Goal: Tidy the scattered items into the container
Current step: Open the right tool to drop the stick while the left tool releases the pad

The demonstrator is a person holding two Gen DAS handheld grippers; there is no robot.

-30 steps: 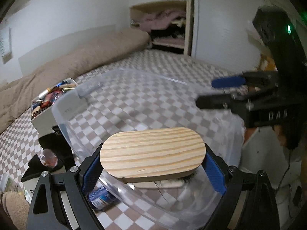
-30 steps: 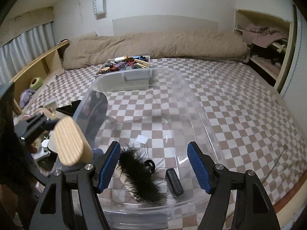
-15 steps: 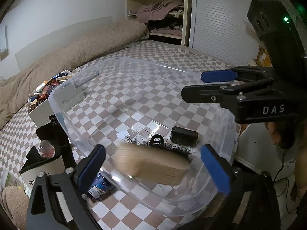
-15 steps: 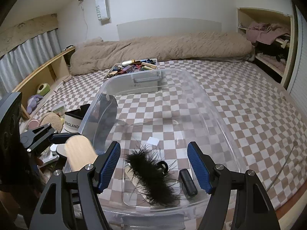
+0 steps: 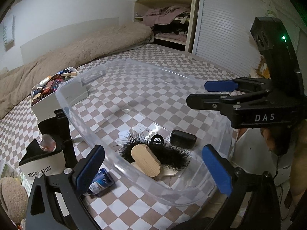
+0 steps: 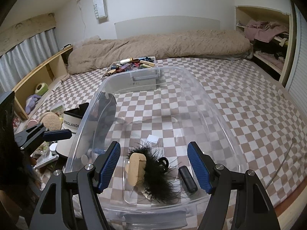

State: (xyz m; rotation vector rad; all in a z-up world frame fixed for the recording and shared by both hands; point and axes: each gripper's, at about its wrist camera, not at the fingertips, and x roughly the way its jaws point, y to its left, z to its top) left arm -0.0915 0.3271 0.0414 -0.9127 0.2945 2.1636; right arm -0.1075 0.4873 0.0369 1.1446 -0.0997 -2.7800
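The wooden brush (image 5: 145,161), clamped in the left gripper (image 5: 153,169) a second ago, now lies inside the clear plastic container (image 5: 220,118) on the checkered bed (image 6: 249,103), resting on the black feathery piece (image 6: 159,182) near a small black case (image 6: 187,179). Left jaws have released and stand spread, empty. The right gripper (image 6: 154,167) hovers above the container, jaws likewise spread, holding nothing.

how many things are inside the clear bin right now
4: wooden brush near the left wall of the clear bin, black feathery piece beside it, black clip behind, black case rightmost. More may hide beneath.
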